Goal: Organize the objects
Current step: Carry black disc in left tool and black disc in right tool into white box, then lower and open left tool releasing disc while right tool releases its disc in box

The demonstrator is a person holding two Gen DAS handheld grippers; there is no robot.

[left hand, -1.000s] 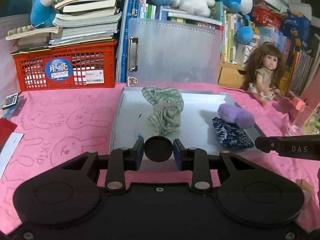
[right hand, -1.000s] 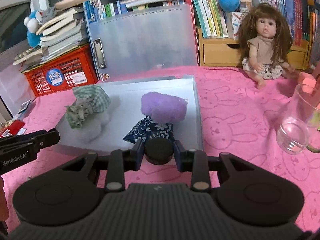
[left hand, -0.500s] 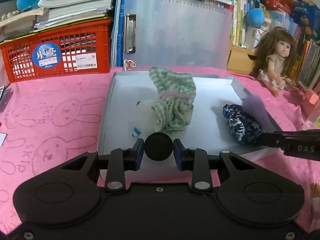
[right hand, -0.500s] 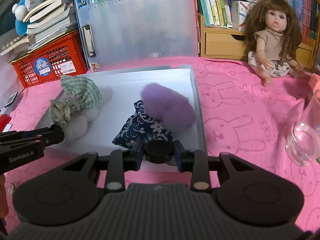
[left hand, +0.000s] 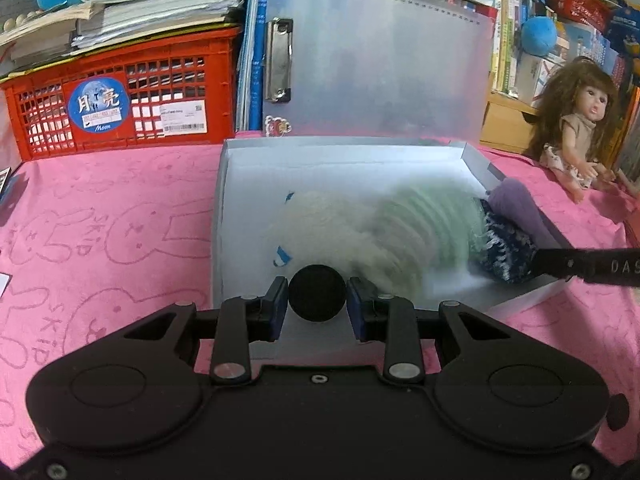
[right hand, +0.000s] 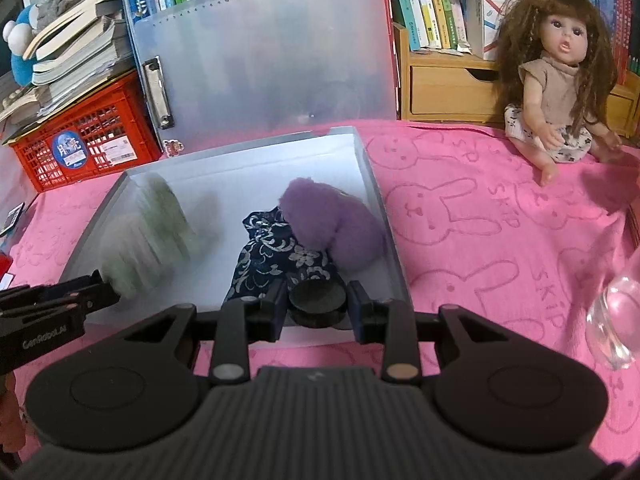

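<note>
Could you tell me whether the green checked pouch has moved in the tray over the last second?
Yes. The green checked pouch, now motion-blurred, has tipped over toward the tray's near-left corner.
</note>
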